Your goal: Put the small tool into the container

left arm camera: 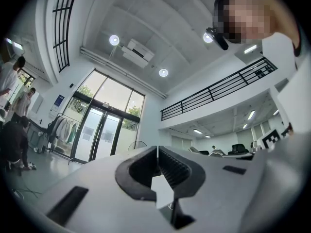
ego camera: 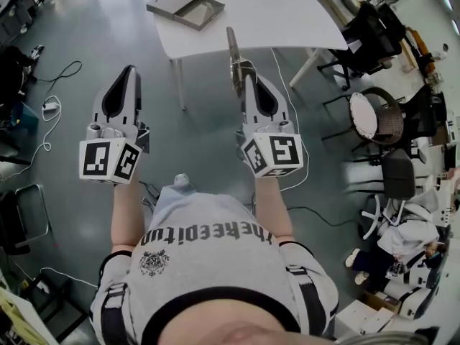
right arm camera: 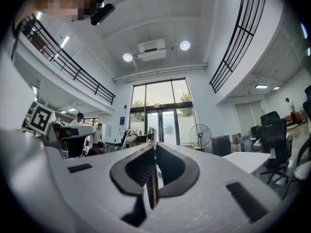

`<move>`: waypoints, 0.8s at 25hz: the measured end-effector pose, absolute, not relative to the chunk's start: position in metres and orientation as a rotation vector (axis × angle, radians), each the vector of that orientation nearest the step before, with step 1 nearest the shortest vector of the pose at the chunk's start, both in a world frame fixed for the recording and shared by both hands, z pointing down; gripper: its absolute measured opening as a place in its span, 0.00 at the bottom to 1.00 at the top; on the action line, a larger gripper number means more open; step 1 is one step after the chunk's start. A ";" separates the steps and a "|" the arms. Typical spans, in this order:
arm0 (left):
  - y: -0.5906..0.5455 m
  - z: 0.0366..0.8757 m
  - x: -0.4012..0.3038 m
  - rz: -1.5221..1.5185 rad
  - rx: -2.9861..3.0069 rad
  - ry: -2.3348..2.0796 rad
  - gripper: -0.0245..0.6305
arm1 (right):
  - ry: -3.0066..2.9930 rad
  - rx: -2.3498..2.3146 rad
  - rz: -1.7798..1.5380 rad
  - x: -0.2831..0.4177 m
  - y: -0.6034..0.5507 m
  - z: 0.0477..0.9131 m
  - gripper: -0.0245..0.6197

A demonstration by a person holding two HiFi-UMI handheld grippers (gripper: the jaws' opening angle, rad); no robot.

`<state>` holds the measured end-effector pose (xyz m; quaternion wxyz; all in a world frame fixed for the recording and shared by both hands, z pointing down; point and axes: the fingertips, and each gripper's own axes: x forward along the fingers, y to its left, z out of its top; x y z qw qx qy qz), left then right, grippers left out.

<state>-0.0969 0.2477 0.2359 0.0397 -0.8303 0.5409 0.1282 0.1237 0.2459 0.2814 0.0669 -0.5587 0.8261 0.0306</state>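
Observation:
My right gripper point(ego camera: 248, 77) is shut on a thin flat metal tool point(ego camera: 233, 52), which sticks out forward past its jaws. In the right gripper view the tool point(right arm camera: 152, 188) shows edge-on, pinched between the closed jaws of the right gripper point(right arm camera: 154, 152). My left gripper point(ego camera: 131, 69) is held level beside it, shut, with nothing in it; in its own view the left gripper point(left arm camera: 157, 152) has its jaws touching. A flat grey open box point(ego camera: 185, 7) lies on the near left of the white table point(ego camera: 280, 16), ahead of both grippers. Both grippers are over the floor, short of the table.
Black office chairs point(ego camera: 374, 27) and a round stool point(ego camera: 366, 117) stand at the right. Cables point(ego camera: 50, 106) trail over the floor at the left. A person sits low at the right point(ego camera: 402, 243). Both gripper views point up at the ceiling and a glass entrance.

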 end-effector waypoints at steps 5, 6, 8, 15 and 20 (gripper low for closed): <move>0.224 0.234 -0.113 0.399 -2.552 1.635 0.06 | 2.475 -1.696 0.098 0.106 0.224 0.281 0.05; 0.220 0.235 -0.117 0.399 -2.554 1.630 0.06 | 2.471 -1.700 0.098 0.102 0.220 0.282 0.05; 0.211 0.236 -0.126 0.400 -2.559 1.623 0.06 | 2.459 -1.709 0.098 0.095 0.212 0.283 0.05; 0.187 0.243 -0.146 0.403 -2.577 1.618 0.06 | 2.433 -1.722 0.085 0.078 0.195 0.287 0.05; 0.166 0.251 -0.147 0.403 -2.602 1.612 0.06 | 2.444 -1.740 0.063 0.073 0.176 0.296 0.05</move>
